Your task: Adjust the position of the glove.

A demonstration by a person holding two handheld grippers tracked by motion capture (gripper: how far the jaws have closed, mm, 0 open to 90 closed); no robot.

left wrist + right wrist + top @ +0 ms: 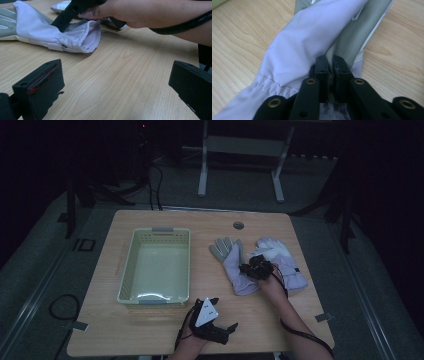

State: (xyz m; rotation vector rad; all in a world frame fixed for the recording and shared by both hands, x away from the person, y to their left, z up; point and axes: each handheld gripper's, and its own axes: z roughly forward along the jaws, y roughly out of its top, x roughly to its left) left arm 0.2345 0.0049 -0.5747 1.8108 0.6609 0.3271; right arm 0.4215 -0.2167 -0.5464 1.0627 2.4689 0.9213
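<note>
High view looks down on a wooden counter (150, 330) in a dark room. Two pale gloves lie on its right half, side by side with their fingers pointing away from the person. The left glove (231, 265) is pale purple with grey fingers. The right glove (287, 262) looks whiter. The right gripper (256, 268) sits between them, over the edge of the left glove. In the right gripper view, its jaws are pressed together on a fold of this glove (312, 45), with a bit of cloth squeezed in the thin gap between them. Purple cloth and grey bumpy cloth run up and away from the jaws. The part of the glove under the jaws is hidden, so how much cloth is caught cannot be seen. The left gripper (212, 320) is low on the counter, near the front edge, well apart from the gloves. In the left gripper view its jaws are spread wide with only bare wood between them. Beyond them lies the open cuff of the left glove (82, 37), and the person's right hand (95, 11) and arm reach across above it. The far glove is mostly hidden behind that hand. A light green basket (125, 285) stands on the left half of the counter, just past the left gripper. The room behind the counter is too dark to make out well.
</note>
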